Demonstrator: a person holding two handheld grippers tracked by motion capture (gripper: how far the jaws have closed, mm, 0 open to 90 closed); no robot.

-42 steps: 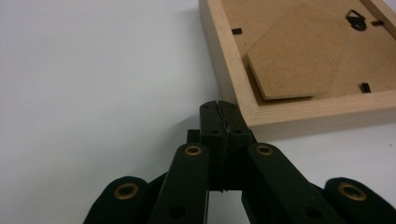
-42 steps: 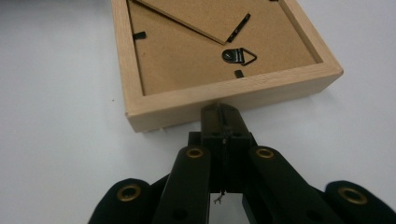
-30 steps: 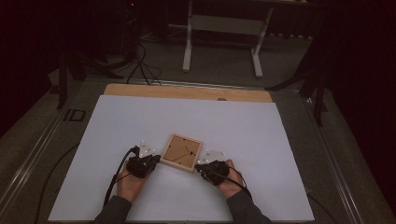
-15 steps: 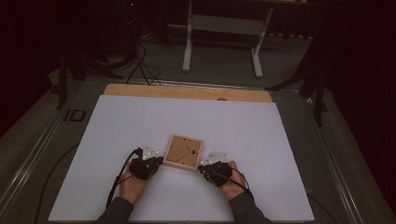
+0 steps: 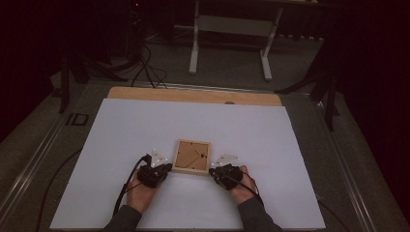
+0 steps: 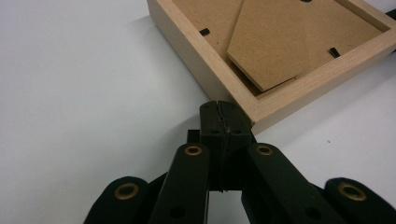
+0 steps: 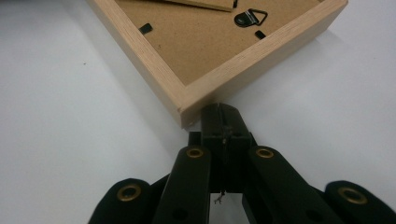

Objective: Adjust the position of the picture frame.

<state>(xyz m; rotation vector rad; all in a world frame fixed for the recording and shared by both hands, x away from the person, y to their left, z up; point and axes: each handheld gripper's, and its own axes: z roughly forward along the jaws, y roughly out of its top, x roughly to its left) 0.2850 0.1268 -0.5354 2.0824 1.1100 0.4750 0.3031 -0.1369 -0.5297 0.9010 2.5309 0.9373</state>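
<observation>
1. Because both claws are pressed together with nothing between them, the left gripper point(image 5: 155, 170) and the right gripper point(image 5: 223, 173) can only push the square light-wood picture frame point(image 5: 192, 156), not hold it.
2. If one closed tip pushes harder than the other, I judge the frame would spin on the smooth white table sheet point(image 5: 145, 125) rather than slide straight.
3. In the left gripper view, the closed tip of the left gripper point(image 6: 219, 108) sits at the frame's point(image 6: 219, 79) near corner, touching or just short of it; a push there could slip past the corner and miss.
4. In the right gripper view, the right gripper point(image 7: 221, 112) meets the frame's point(image 7: 154, 60) other near corner in the same way, so the same slip is possible.
5. A tip riding up over the low wooden rim could catch the loose brown fibreboard stand flap point(image 6: 299, 37) or the small dark metal hanging hook point(image 7: 251, 17).
6. The frame lies face down, brown fibreboard back upward, with small black clips along its inner edge.
7. It rests flat toward the table's near edge, about midway between the left and right edges, between the two grippers.
</observation>
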